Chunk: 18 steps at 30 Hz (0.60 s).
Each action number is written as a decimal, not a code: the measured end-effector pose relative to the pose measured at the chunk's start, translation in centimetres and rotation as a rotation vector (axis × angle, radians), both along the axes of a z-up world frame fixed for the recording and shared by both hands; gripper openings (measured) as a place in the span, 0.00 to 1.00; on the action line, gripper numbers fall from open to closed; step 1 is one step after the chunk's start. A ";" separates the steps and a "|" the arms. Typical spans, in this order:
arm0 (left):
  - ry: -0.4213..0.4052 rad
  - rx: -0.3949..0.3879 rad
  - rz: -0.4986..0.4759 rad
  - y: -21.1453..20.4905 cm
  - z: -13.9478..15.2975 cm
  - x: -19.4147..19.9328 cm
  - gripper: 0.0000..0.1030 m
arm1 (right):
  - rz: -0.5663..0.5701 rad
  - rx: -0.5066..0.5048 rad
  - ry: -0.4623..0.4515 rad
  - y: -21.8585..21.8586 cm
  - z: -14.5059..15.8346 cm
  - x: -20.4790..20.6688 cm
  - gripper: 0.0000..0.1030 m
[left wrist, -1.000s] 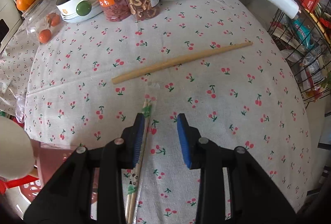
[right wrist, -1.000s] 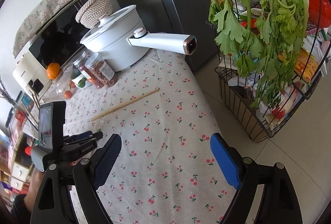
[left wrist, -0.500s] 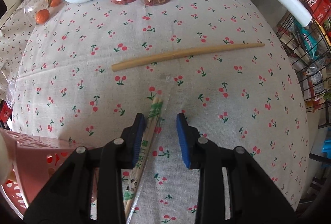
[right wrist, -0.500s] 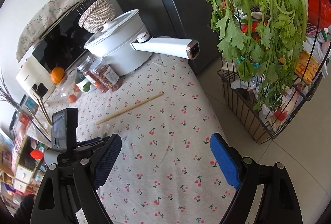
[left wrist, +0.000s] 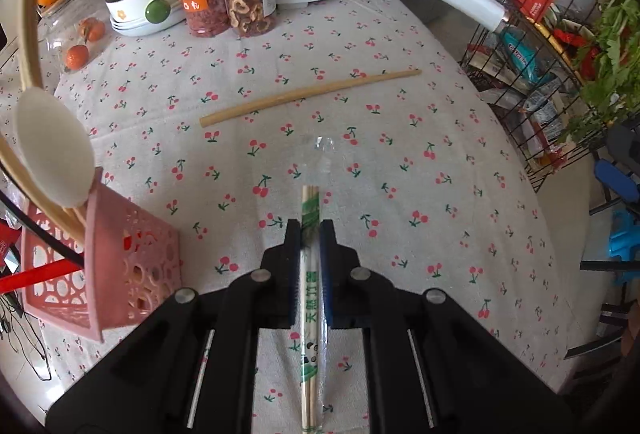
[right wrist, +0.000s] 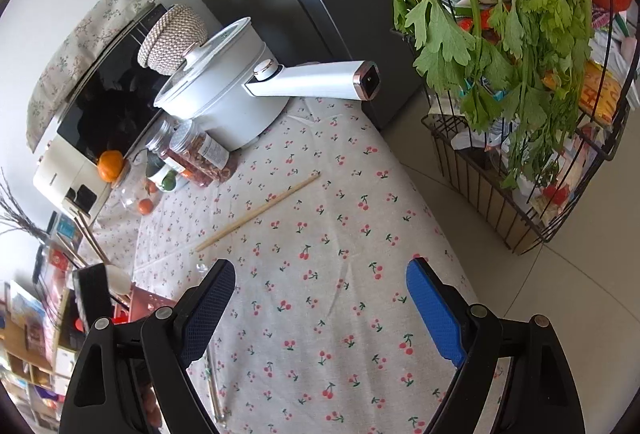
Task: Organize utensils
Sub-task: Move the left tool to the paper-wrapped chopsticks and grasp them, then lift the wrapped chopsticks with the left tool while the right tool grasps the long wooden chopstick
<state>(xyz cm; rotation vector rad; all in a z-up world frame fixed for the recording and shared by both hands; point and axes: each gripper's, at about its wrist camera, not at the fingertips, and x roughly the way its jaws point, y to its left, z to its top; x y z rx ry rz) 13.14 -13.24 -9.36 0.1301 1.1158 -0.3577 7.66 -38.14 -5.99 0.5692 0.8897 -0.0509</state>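
Bottom centre of the left wrist view: the left gripper [left wrist: 310, 234] is closing its jaws on the wrapped chopsticks [left wrist: 311, 298], blue pads pressing the packet from both sides. The packet runs straight up the middle of the frame, its clear plastic tip poking out ahead over the cherry-print tablecloth [left wrist: 400, 161]. The risk here is that the slick wrapper lets the thin sticks slide or swivel in the grip once they swing.

At lower left sits the pink basket [left wrist: 120, 266], with a pale spoon [left wrist: 52, 149] and long handles leaning out of it. I'd judge that's the destination, and those handles could snag the packet on the way in, or the light basket could tip.

Further up, mid-frame, a single wooden stick [left wrist: 308, 95] lies loose on the cloth, still to be collected.

In the right wrist view, the right gripper [right wrist: 320, 306] hangs wide apart with nothing in it, above the cloth.
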 end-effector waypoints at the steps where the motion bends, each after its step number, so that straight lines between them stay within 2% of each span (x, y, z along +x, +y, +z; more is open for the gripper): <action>1: -0.017 -0.015 -0.014 0.3 0.9 -0.9 0.10 | -0.004 0.007 0.004 0.1 -0.1 0.2 0.86; 8: -0.173 -0.076 -0.084 3.4 6.0 -6.0 0.10 | -0.006 0.025 0.027 1.9 -0.7 1.4 0.86; 12: -0.248 -0.097 -0.105 5.5 7.2 -7.8 0.10 | -0.001 0.006 0.050 3.3 -1.3 2.3 0.86; 16: -0.298 -0.177 -0.080 8.1 7.8 -9.2 0.07 | -0.011 -0.017 0.080 4.5 -2.4 3.6 0.86; 18: -0.280 -0.219 -0.059 9.4 7.9 -9.1 0.05 | -0.021 -0.053 0.100 5.1 -3.1 4.6 0.86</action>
